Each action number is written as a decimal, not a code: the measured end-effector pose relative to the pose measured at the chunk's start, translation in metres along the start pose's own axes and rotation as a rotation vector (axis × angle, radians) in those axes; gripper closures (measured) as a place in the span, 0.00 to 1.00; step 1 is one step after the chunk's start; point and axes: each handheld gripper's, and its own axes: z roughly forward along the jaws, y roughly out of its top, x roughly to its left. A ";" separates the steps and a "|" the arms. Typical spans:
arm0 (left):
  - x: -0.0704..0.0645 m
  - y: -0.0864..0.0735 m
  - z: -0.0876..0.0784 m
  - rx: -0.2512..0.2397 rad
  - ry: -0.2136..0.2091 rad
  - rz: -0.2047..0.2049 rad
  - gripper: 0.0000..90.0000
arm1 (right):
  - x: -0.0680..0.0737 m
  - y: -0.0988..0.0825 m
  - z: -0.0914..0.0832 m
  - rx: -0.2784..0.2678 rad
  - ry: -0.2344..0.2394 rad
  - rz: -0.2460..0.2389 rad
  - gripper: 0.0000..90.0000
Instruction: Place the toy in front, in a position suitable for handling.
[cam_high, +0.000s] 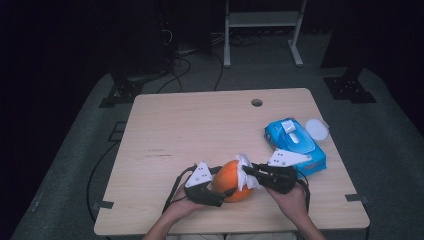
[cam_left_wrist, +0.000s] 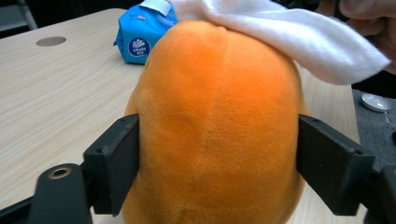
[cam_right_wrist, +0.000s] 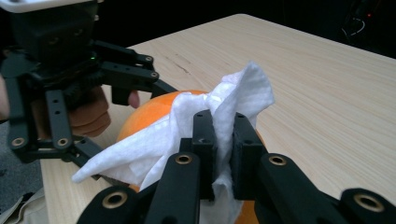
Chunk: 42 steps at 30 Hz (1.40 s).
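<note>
My white wipe (cam_right_wrist: 219, 112), clamped in my right gripper (cam_right_wrist: 223, 140), hides part of the orange plush ball's (cam_left_wrist: 219, 121) top; my left gripper (cam_left_wrist: 219, 158) grips the ball's sides, reaching level.

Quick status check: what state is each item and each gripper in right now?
Orange plush ball: on the table, clamped at both sides.
White wipe: crumpled, draped over the ball's top.
Left gripper: shut on the ball.
Right gripper: shut on the wipe.
Blue wipes pack: flip lid open.
Table: bare wood.
</note>
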 end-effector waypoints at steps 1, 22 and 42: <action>-0.002 0.001 0.001 0.004 -0.003 0.009 0.24 | -0.001 0.000 0.000 0.000 -0.006 -0.001 0.91; -0.014 0.002 0.005 0.038 0.095 0.123 0.42 | 0.024 0.010 -0.001 -0.039 -0.011 -0.099 0.91; -0.017 0.009 -0.003 0.024 0.126 0.139 0.48 | 0.009 0.005 0.002 -0.023 -0.020 -0.033 0.91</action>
